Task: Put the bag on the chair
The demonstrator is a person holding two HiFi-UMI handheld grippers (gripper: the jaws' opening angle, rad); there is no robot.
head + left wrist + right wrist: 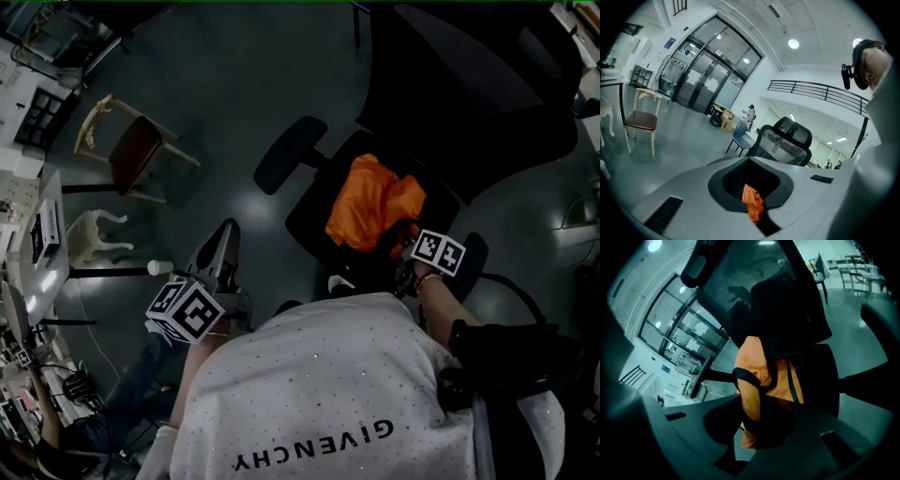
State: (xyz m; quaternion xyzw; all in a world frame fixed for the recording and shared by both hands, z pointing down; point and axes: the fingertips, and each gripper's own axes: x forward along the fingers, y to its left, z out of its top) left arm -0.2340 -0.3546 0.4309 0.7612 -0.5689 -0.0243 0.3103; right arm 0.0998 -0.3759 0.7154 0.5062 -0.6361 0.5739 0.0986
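Observation:
An orange bag [373, 202] with black straps lies on the seat of a black office chair [314, 223], in front of its tall mesh back. My right gripper [405, 244] is at the bag's near edge. In the right gripper view the orange bag [761, 376] and a black strap run down between the jaws, and the right gripper [757, 425] is shut on them. My left gripper [225, 236] is held left of the chair, apart from the bag. The left gripper [757, 212] has its jaws together, with a small orange piece in the hollow between them.
A wooden chair with a red seat [133, 150] [641, 120] and a white chair [94, 234] stand on the grey floor to the left, near desks [33, 239]. A black mesh office chair [787, 138] and a blue chair [739, 136] show ahead of the left gripper.

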